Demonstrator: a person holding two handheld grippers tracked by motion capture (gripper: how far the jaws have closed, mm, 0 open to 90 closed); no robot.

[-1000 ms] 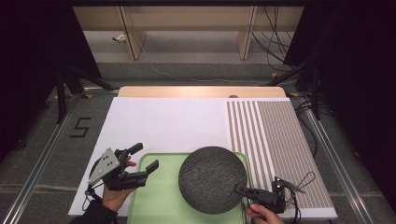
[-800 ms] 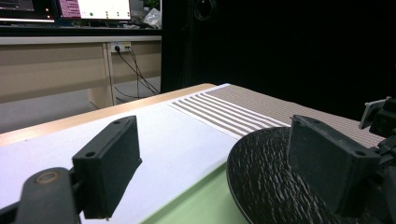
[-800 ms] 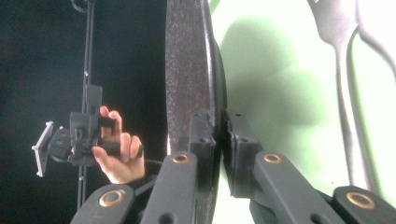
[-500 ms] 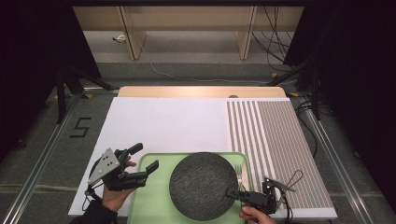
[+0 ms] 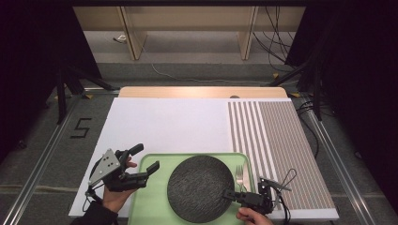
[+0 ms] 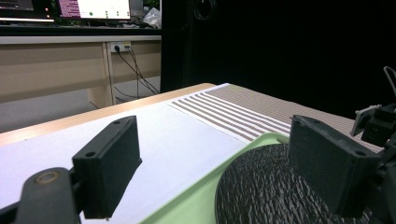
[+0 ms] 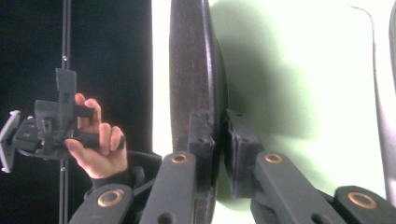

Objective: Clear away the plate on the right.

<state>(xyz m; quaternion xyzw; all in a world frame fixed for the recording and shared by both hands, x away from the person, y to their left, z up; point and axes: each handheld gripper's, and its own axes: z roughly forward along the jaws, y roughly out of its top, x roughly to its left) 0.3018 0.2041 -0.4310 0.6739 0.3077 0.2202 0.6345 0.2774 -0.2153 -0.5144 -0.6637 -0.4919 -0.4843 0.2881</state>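
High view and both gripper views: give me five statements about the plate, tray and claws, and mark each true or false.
1. The right claw is shut on the rim of the dark plate. True.
2. The left claw grips the plate too. False: it is open and holds nothing, at the tray's left edge.
3. The plate is over the green tray. True.
4. A fork lies on the tray to the left of the plate. False: it lies to the plate's right.
5. The striped mat covers the right part of the table. True.
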